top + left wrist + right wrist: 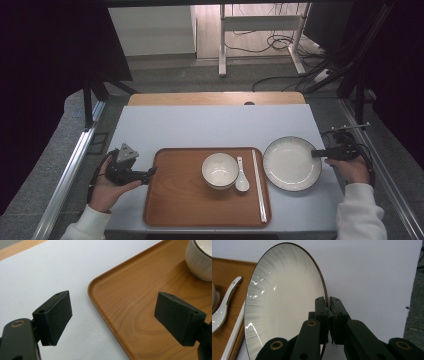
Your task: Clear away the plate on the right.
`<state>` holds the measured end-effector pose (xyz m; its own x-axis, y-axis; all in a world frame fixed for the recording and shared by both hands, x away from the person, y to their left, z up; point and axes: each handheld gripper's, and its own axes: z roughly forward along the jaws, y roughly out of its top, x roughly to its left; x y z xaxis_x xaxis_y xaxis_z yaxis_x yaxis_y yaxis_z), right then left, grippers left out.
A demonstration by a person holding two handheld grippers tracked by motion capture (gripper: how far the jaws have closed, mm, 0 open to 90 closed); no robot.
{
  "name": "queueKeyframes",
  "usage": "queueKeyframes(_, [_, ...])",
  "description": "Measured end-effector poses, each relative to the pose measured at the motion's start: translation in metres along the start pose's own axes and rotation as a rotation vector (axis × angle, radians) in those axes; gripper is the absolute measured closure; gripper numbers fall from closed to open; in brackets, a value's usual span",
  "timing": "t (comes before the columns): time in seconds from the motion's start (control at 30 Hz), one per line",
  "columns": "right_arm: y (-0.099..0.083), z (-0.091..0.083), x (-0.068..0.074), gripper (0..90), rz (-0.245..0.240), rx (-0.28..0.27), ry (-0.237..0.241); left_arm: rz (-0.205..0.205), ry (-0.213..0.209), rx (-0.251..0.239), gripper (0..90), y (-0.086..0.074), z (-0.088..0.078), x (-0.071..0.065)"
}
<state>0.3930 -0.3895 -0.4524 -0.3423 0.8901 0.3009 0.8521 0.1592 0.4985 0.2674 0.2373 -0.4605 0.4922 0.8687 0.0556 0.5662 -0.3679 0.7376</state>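
One wooden tray (180, 210) is lying on the white table (210, 125), carrying a white bowl (220, 170) that looks empty, a white spoon (241, 176) just beside the bowl, and pale chopsticks (259, 185) lying along the tray's right edge. Sitting just right of the tray on the table is the plate (292, 163), round and shallow, white inside with fine grey streaks running toward a thin dark rim, nothing in it. Its right rim is being pinched by the right gripper (328, 305), jaws closed tight on the edge. Hovering at the tray's left corner, the left gripper (112, 315) is holding its jaws wide apart, gripping nothing.
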Motion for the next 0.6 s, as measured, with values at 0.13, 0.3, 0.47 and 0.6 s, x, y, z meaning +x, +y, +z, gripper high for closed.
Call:
queueKeyframes(0.13, [0.000, 0.000, 0.000, 86.1, 0.018, -0.003, -0.004, 0.000, 0.001, -0.001, 14.1, 0.000, -0.001, 0.000])
queueKeyframes(0.3, [0.001, -0.005, 0.000, 85.5, 0.001, -0.035, 0.014, 0.003, 0.002, 0.003, 14.1, 0.000, -0.001, 0.001])
queueKeyframes(0.47, [-0.002, -0.014, -0.002, 84.8, -0.006, -0.082, 0.035, -0.001, 0.002, 0.002, 14.1, 0.000, -0.001, 0.000])
queueKeyframes(0.6, [-0.001, -0.020, -0.001, 84.5, -0.023, -0.126, 0.083, 0.001, 0.003, 0.002, 14.0, 0.000, -0.001, 0.001])
